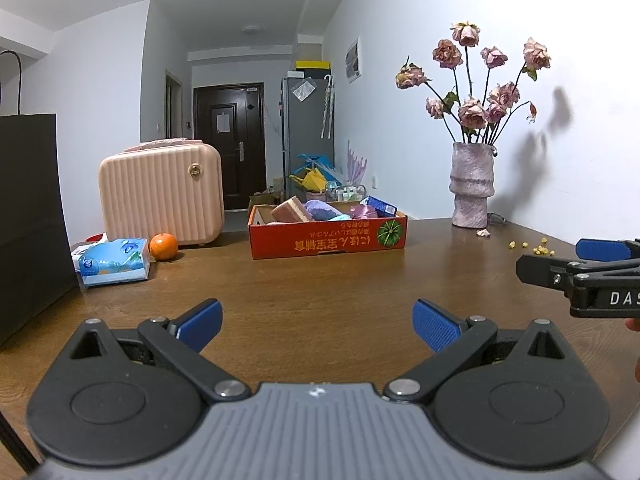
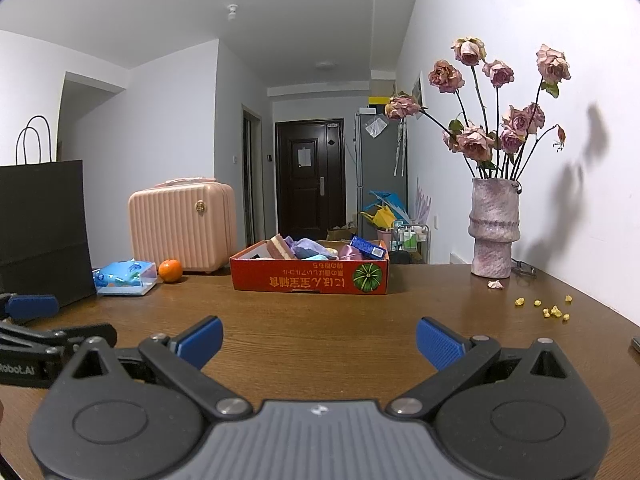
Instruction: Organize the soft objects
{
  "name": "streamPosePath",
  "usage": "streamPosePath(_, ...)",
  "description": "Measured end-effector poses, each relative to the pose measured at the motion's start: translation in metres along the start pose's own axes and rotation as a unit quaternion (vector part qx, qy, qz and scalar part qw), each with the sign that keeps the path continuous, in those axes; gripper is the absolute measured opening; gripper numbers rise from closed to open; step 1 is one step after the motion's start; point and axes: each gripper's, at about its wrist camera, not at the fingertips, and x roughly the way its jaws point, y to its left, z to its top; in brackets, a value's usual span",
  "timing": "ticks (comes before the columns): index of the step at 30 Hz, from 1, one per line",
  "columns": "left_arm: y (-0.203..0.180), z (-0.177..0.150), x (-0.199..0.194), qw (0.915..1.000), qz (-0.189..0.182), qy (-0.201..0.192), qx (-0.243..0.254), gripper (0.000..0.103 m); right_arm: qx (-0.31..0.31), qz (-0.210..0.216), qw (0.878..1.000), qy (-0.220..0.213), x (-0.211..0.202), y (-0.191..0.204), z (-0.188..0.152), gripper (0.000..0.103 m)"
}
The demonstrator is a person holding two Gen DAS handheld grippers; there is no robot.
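Both grippers above the wooden bench [image 1: 320, 280], well short of the red cardboard box [image 1: 328, 236], which serves here as the landmark. Left gripper [image 1: 318, 326] with fingers [image 1: 204, 322] spread wide, nothing between them — bare wood only. Right gripper [image 2: 319, 342] likewise wide open and empty, fingers [image 2: 438, 342] apart. Inside the box, the soft things piled together: a pink-and-tan sponge block [image 1: 291, 209], a purple cloth [image 1: 324, 210], a shiny lilac piece [image 1: 363, 212], and a blue carton [image 1: 380, 205] leaning at the box's right end. Left of the box, a pink ribbed case [image 1: 160, 196] standing upright; just in front of that, an orange [image 1: 163, 246], and beside the orange, farther from the box, a blue tissue pack [image 1: 114, 262]. Farthest left of the box, a black paper bag [image 2: 42, 232]. Right of the box, near the wall, a rough pink vase [image 2: 494, 228] with dried roses [image 2: 476, 144]; in front of the vase a fallen petal [image 2: 495, 284] and small yellow crumbs [image 2: 552, 310] scattered on the bench.
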Motion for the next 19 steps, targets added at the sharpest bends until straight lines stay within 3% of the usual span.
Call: streamPosePath(19, 0.0023, -0.0007, 0.0008, 1.0, 0.005, 0.0, 0.004, 0.103, -0.001, -0.005, 1.0, 0.001, 0.0013, -0.0018, 0.0007, 0.103)
